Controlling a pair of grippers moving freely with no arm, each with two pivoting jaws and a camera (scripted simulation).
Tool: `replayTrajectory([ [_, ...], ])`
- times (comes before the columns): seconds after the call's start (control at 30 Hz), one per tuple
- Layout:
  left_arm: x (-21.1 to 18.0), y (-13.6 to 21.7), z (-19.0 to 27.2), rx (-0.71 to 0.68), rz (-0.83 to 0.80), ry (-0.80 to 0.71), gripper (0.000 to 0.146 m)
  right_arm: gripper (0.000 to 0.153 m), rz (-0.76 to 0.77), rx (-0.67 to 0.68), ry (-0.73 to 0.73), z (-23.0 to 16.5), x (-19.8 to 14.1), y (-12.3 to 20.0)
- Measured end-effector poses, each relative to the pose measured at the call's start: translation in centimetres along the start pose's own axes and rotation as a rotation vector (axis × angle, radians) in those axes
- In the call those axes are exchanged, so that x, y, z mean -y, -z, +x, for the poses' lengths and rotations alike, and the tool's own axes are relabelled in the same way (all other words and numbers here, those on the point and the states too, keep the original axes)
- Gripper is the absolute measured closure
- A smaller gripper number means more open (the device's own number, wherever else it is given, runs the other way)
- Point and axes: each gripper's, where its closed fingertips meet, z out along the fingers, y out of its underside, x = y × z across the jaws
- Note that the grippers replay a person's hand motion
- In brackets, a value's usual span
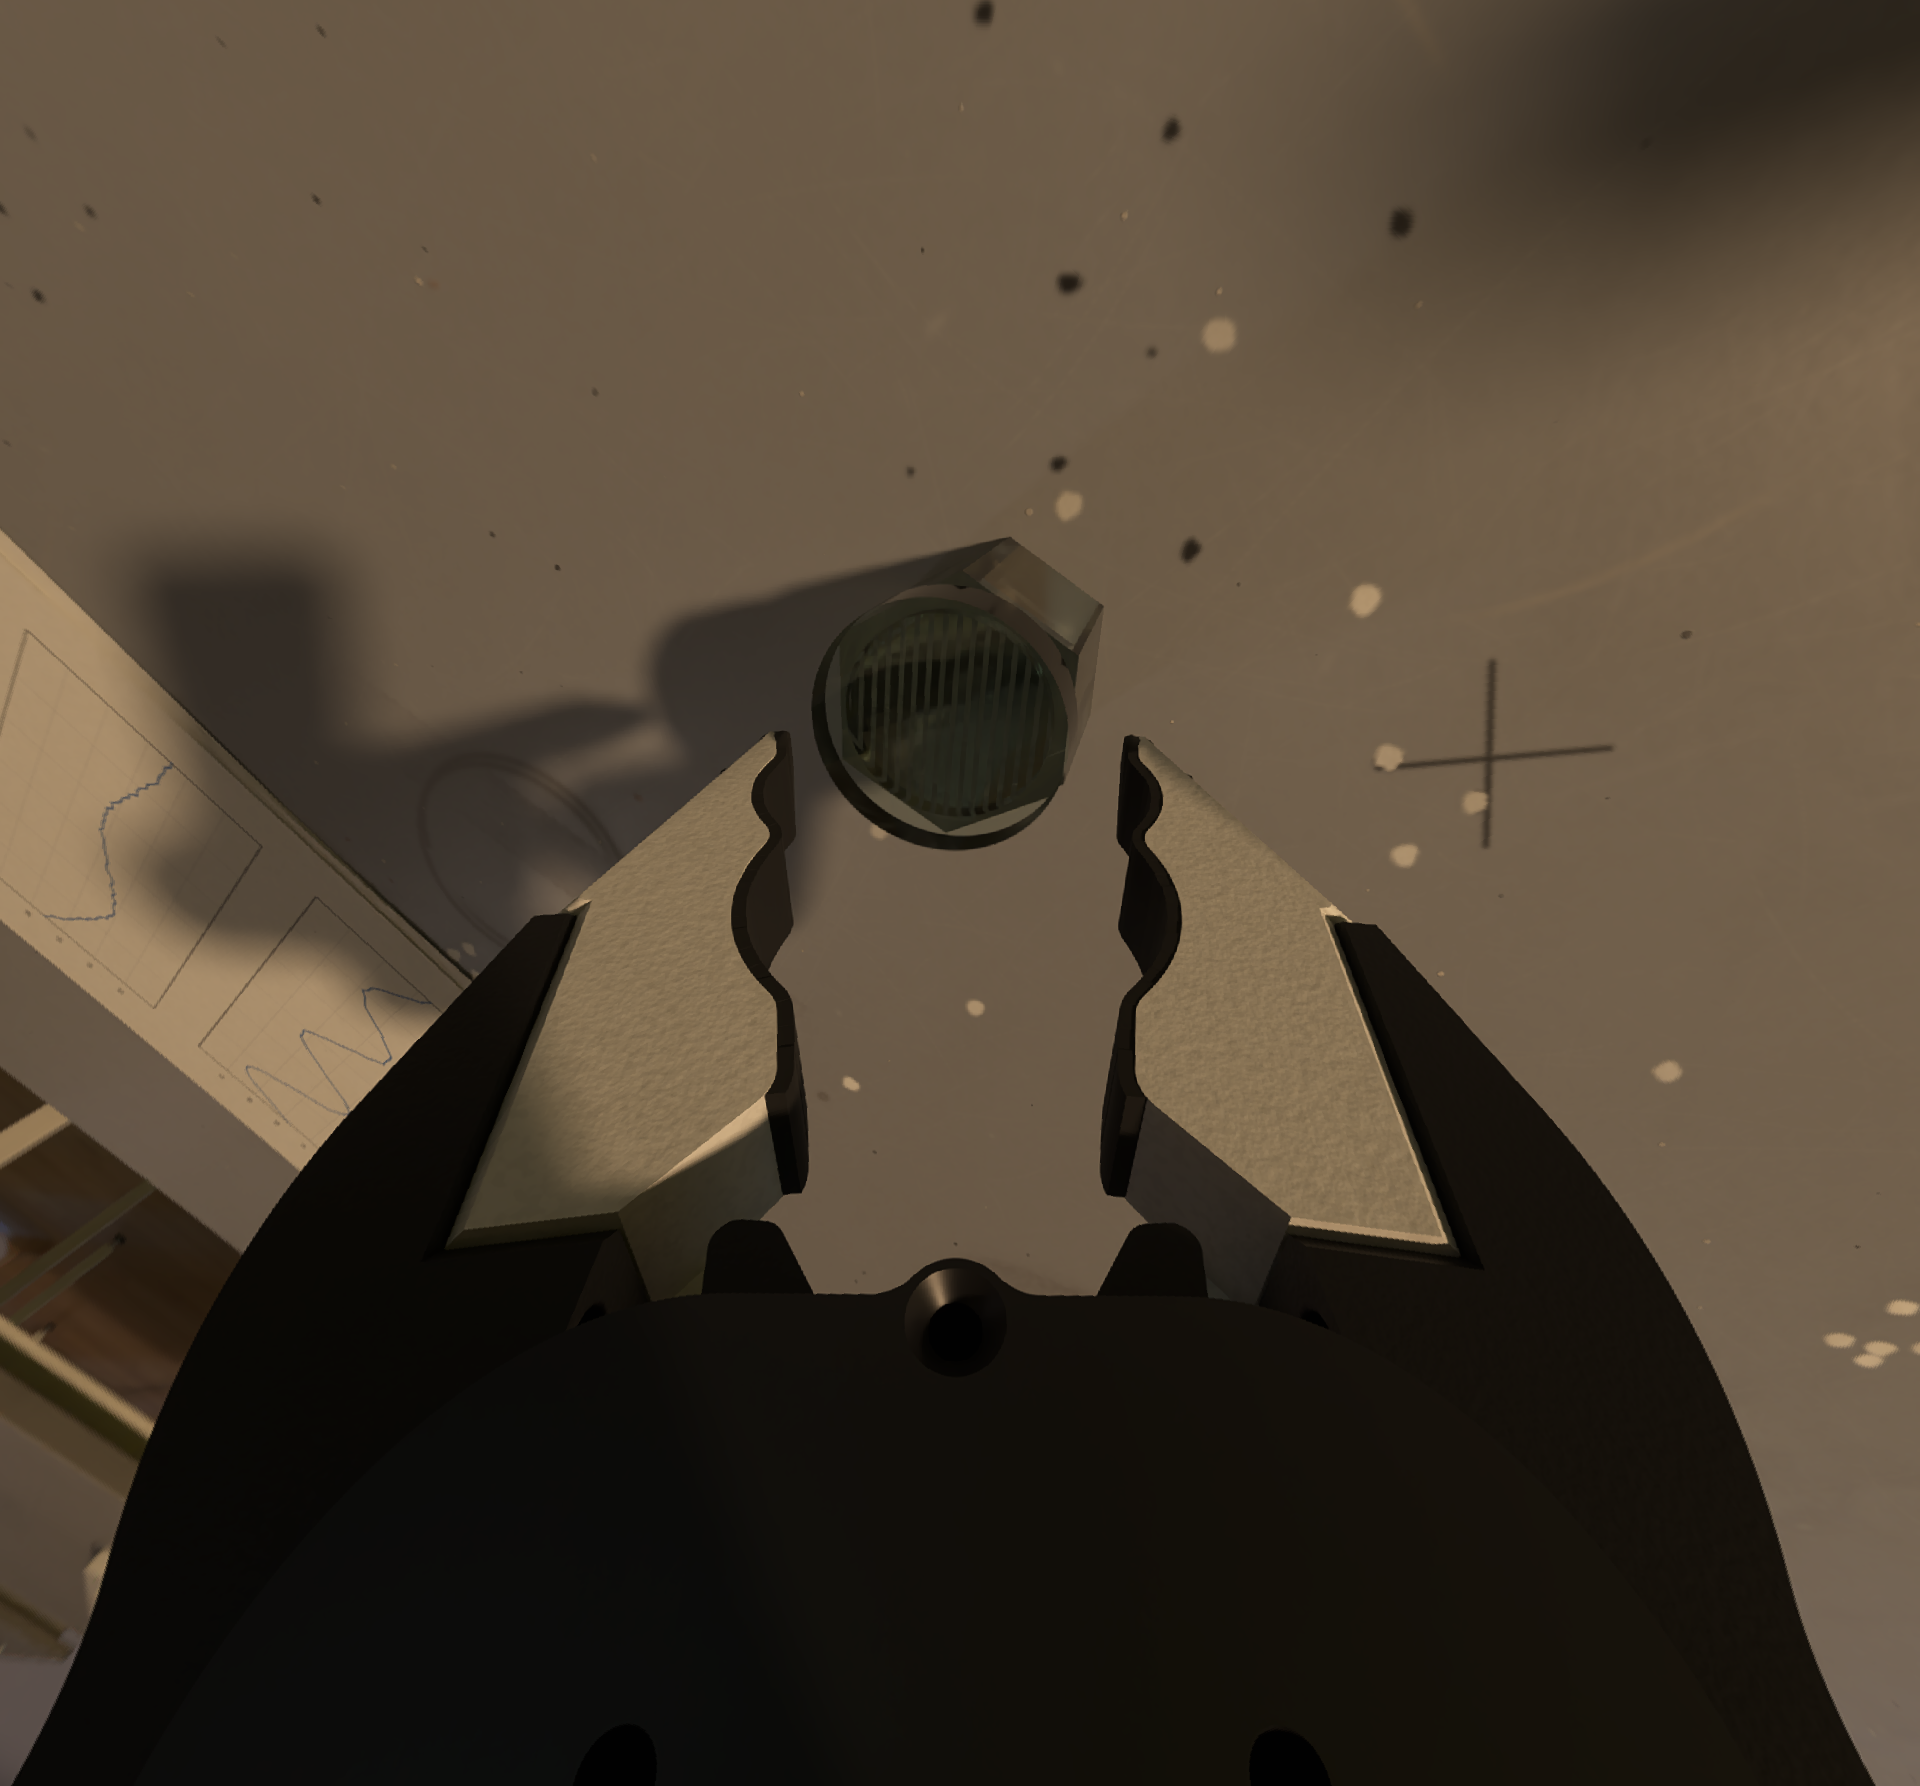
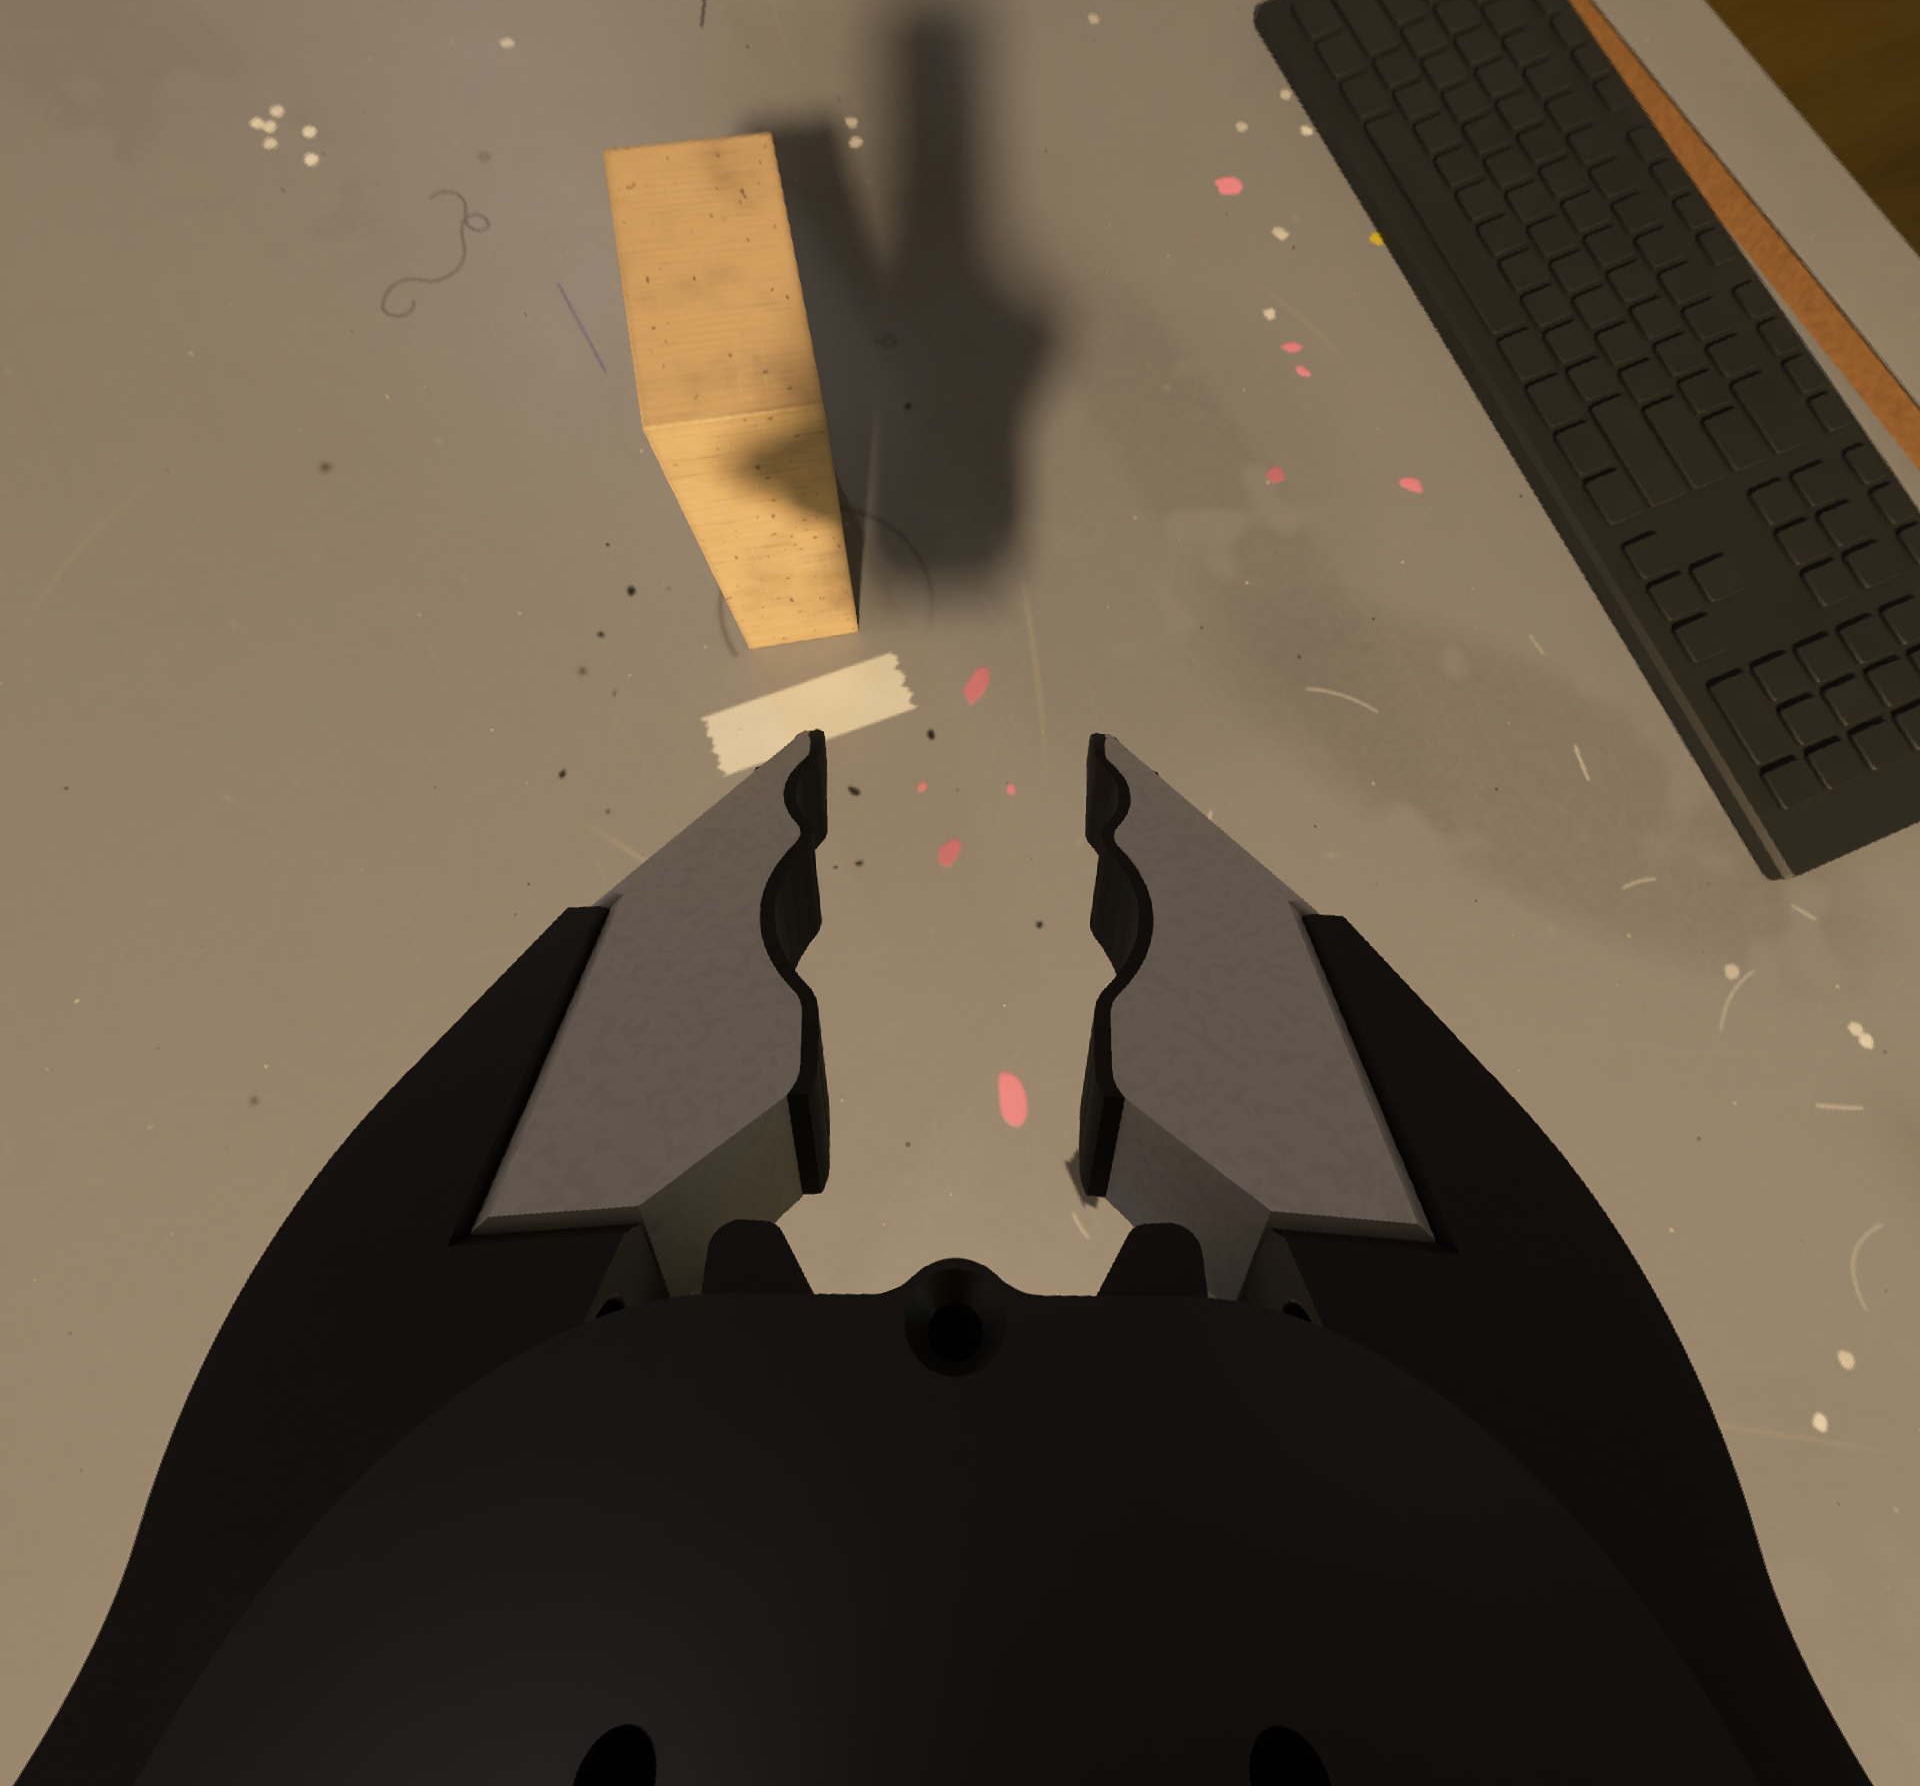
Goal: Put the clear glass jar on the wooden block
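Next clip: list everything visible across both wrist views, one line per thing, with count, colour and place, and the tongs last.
Glass jar: one, clear greenish, on the table just beyond the left tongs' tips, seen from above.
Wooden block: one, light tan, on the table ahead and left of the right tongs.
Keyboard: one, black, along the table's right edge.
Tape strip: one, off-white, stuck between block and right tongs.
Paper sheet with graphs: one, white, left in the left wrist view.
Table: one, grey-beige, speckled with paint.
Left tongs: open, empty.
Right tongs: open, empty.
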Motion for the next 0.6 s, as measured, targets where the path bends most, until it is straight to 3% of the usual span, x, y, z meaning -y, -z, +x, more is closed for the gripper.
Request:
replayTrajectory([
  [0.1,-0.1,-0.6,-0.2,0.032,-0.062,-0.017,0.083,0.102,-0.022,0.003,0.002,-0.1,-0.3,-0.2],
  [0.17,0.0,-0.7,-0.2,0.050,-0.071,-0.036,0.093,0.102,-0.027,0.004,0.001,0.0,-0.5,-0.2],
  [0.37,-0.4,0.1,0.0,0.054,-0.062,-0.055,0.093,0.103,-0.001,0.005,-0.013,0.3,-0.6,0.6],
  [0.5,0.0,3.3,-0.2,0.093,0.021,-0.062,0.093,0.103,0.013,0.005,-0.019,0.4,-0.7,1.0],
  [0.6,1.2,8.1,0.6,0.132,0.143,-0.101,0.093,0.103,0.015,0.009,-0.021,0.4,-0.7,1.1],
])
